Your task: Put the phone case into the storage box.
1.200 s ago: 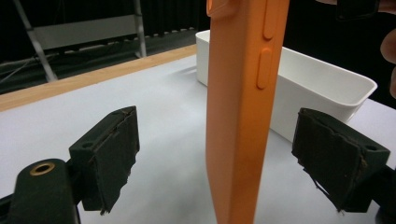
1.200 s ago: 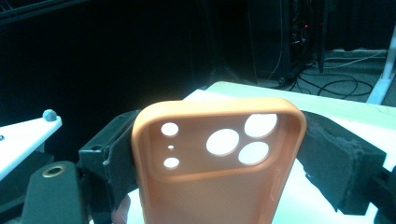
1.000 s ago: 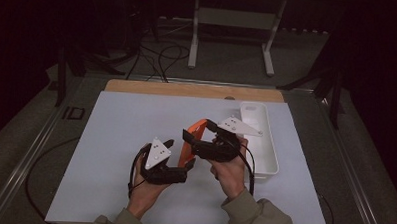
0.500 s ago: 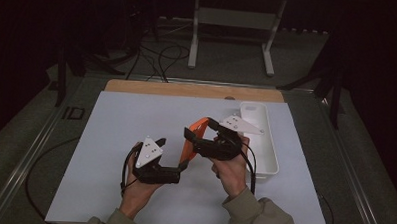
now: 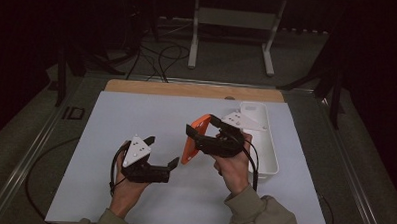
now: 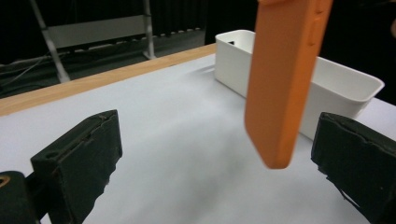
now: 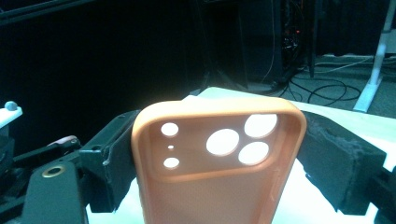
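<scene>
- High view, nearest first: left gripper (image 5: pixel 161 151) sits low on the white tabletop (image 5: pixel 111 119), just left of the orange soft plastic phone case (image 5: pixel 194 138). Jaws have just been opening; they stand wide w/ nothing pressed. In the left gripper view the case's lower end hangs between them, clear of both pads.
- Right gripper (image 5: pixel 200 128) has the case clamped across its width, approx upright and held off the table; the right gripper view shows the camera cut-outs at top, pads on both edges.
- White rectangular plastic bin (image 5: pixel 271 144) lies just right of the case, beyond the right hand (image 5: pixel 232 160).
- Progress, my read: hand-over looks done, since the right alone carries the case. Prob. left: getting it into the bin.
</scene>
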Available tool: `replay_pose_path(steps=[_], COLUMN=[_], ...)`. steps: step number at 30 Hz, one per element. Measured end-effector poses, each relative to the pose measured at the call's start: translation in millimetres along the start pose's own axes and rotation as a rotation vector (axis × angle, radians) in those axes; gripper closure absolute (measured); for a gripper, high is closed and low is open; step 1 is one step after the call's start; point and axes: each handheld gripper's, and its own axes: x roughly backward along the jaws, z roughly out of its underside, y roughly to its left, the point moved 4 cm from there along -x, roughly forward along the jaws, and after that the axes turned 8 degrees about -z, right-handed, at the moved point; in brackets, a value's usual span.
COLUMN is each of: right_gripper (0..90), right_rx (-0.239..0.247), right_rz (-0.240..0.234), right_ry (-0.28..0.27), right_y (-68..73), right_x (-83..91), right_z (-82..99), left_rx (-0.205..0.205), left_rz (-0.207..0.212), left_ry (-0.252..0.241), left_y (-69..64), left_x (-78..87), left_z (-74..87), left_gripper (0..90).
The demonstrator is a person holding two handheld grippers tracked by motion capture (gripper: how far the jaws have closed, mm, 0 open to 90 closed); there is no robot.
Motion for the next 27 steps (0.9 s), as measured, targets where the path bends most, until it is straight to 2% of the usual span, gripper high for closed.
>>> replay_pose_path(steps=[3, 9, 15, 22, 27], right_gripper=[17.6, 17.6, 17.6, 17.6, 17.6], right_rx=[0.007, 0.016, 0.020, 0.028, 0.027], right_rz=[0.001, 0.004, 0.012, 0.028, 0.036], right_ry=[0.000, -0.005, -0.009, -0.011, -0.016], right_y=[0.7, 1.8, -0.6, -5.5, -7.6], right_x=[-0.1, 0.1, 0.5, 1.1, 2.4], right_z=[-1.7, -7.5, -12.5, -18.8, -21.8], left_rx=[0.003, -0.016, -0.010, 0.015, 0.010], left_rz=[-0.003, -0.032, -0.039, -0.063, -0.074], left_ry=[0.004, 0.016, 0.016, 0.007, 0.016], left_y=[3.4, 12.6, 23.2, 35.7, 40.9], left_x=[1.2, 6.6, 11.8, 17.2, 18.7], left_z=[0.7, 4.9, 9.2, 13.9, 18.0], left_gripper=[1.9, 1.4, 1.3, 0.8, 0.7])
